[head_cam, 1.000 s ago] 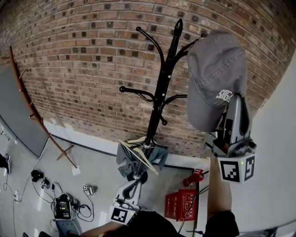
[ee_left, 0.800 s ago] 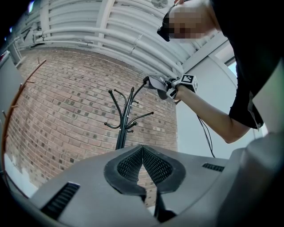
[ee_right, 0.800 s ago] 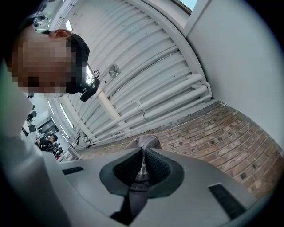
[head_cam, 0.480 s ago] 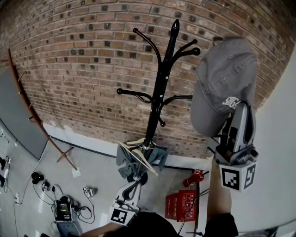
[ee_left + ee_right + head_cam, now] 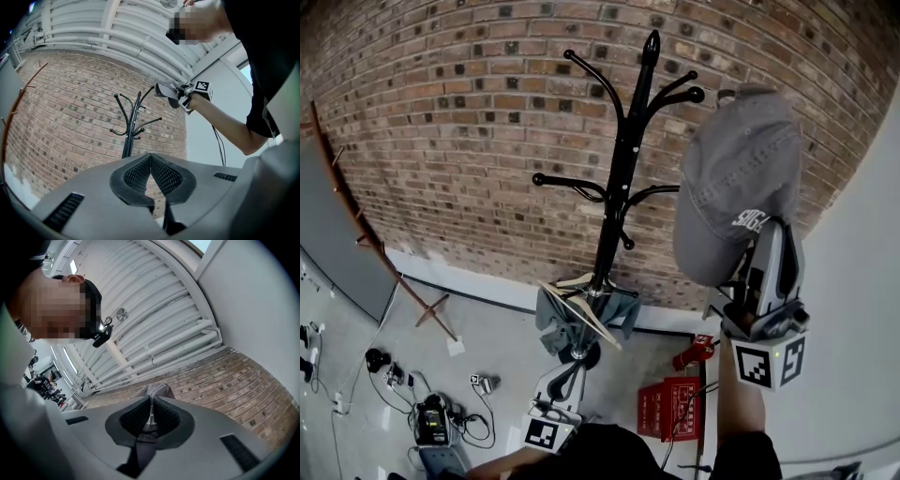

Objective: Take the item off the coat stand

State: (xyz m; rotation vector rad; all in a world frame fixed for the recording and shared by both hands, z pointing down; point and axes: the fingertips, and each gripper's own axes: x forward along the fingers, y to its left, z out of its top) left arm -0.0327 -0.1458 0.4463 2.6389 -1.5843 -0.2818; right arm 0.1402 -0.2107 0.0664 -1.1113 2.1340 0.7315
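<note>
cap point(image 5: 733, 169) | grey, white embroidered lettering | pinched in right gripper point(image 5: 766, 246)

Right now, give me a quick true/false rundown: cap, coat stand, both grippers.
1. The right gripper has its fingers shut on the grey cap. True.
2. The left gripper holds a hanger. False: its fingers are shut on nothing.
3. The coat stand is white. False: it is black.
4. A brick wall is behind the stand. True.
5. A hanger with cloth on it sits low on the stand. True.
</note>
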